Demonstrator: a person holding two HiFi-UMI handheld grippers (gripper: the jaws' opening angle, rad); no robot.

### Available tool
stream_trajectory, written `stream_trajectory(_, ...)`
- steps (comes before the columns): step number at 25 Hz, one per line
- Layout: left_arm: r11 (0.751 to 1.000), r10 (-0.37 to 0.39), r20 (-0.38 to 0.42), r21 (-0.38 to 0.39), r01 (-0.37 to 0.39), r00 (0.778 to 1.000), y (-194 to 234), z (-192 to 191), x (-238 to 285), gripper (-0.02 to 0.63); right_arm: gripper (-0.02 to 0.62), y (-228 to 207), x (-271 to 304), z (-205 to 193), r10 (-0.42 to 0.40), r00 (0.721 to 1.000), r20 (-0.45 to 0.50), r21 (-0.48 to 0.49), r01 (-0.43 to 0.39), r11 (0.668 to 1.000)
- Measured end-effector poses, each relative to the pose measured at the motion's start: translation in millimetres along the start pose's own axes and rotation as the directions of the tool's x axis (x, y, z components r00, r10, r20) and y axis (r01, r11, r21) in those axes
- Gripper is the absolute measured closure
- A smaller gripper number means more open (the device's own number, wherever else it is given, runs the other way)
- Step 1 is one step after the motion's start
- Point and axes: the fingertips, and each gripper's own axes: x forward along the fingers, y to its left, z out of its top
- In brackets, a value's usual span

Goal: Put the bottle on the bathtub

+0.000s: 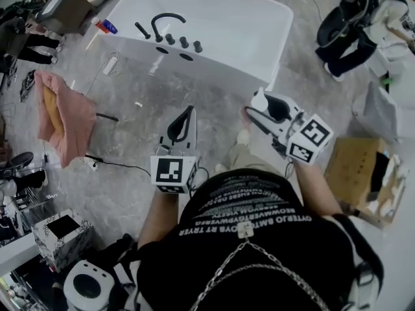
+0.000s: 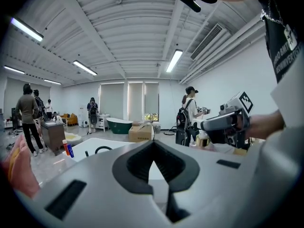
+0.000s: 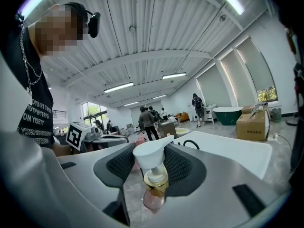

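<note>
And there was the right gripper [image 3: 152, 161], clamped on the bottle [image 3: 155, 180]. Its two dark pads pressed in on either side, just below the white pump head, with the gold collar and the pinkish body hanging beneath. From the head view, the bottle was up in the air over the grey floor, short of the near wall of the white bathtub [image 1: 262, 28] and not touching it. So the bottle was in the grip and off the tub.

Over on the other side, the left gripper [image 1: 189, 111] had its jaws closed together with nothing between them. It was held out level beside the right one and pointed towards the tub as well.

The tub's deck carried a curved black faucet [image 1: 165, 23] with a row of black knobs beside it. Two small bottles [image 1: 104, 26] stood on the floor at the tub's far left corner. A pink cloth [image 1: 65, 118] was draped off to the left, well apart from the grippers. An open cardboard box [image 1: 356, 170] sat on the floor to the right. Other people [image 3: 147, 122] stood further back in the room.
</note>
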Motion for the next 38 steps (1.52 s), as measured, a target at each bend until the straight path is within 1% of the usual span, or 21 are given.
stream_trajectory(4,1.000,0.004,-0.004,-0.012,-0.004,1.000,6.5,5.4,27.1,0.604,0.414,-25.6,12.1,6.0,0.007,1.000,-0.007,-0.006,-0.007,1.000)
stream_trajectory(7,1.000,-0.009,-0.013,0.005,0.009,1.000,8.9,3.1,48.1,0.604,0.414,-45.5,16.7,11.0,0.005,1.000,-0.012,-0.006,-0.005,1.000)
stream_trajectory(12,1.000,-0.017,-0.004,0.024,0.017,1.000,13.1,15.9,80.2,0.604,0.414,-74.2,25.3,20.7,0.007,1.000,-0.022,-0.014,-0.007,1.000)
stream_trajectory(14,1.000,-0.007,-0.004,0.027,0.007,1.000,17.2,21.6,89.8,0.604,0.414,-84.4,27.7,27.0,0.013,1.000,-0.022,-0.015,-0.013,1.000)
stream_trajectory(19,1.000,0.031,0.005,0.001,-0.031,1.000,27.1,36.0,107.6,0.604,0.414,-105.9,36.0,41.7,0.043,0.999,-0.025,-0.024,-0.044,0.999)
stream_trajectory(23,0.998,0.058,-0.004,0.016,-0.058,0.998,30.0,44.4,123.8,0.604,0.414,-125.6,39.5,54.7,0.064,0.998,-0.011,-0.028,-0.065,0.998)
stream_trajectory(26,0.997,0.076,0.027,0.013,-0.077,0.997,29.1,56.5,144.6,0.604,0.414,-147.1,41.9,61.6,0.078,0.997,0.001,-0.034,-0.078,0.996)
stream_trajectory(32,0.994,0.101,0.048,0.022,-0.103,0.994,17.5,68.3,158.8,0.604,0.414,-161.6,32.0,65.8,0.104,0.995,0.004,-0.047,-0.104,0.993)
stream_trajectory(36,0.994,0.108,0.014,0.029,-0.109,0.994,7.5,58.5,159.3,0.604,0.414,-177.3,29.9,51.8,0.097,0.995,-0.014,-0.023,-0.097,0.995)
stream_trajectory(38,0.992,0.126,0.002,0.020,-0.126,0.992,10.2,58.1,158.1,0.604,0.414,-184.1,29.3,49.3,0.102,0.995,-0.017,-0.014,-0.102,0.995)
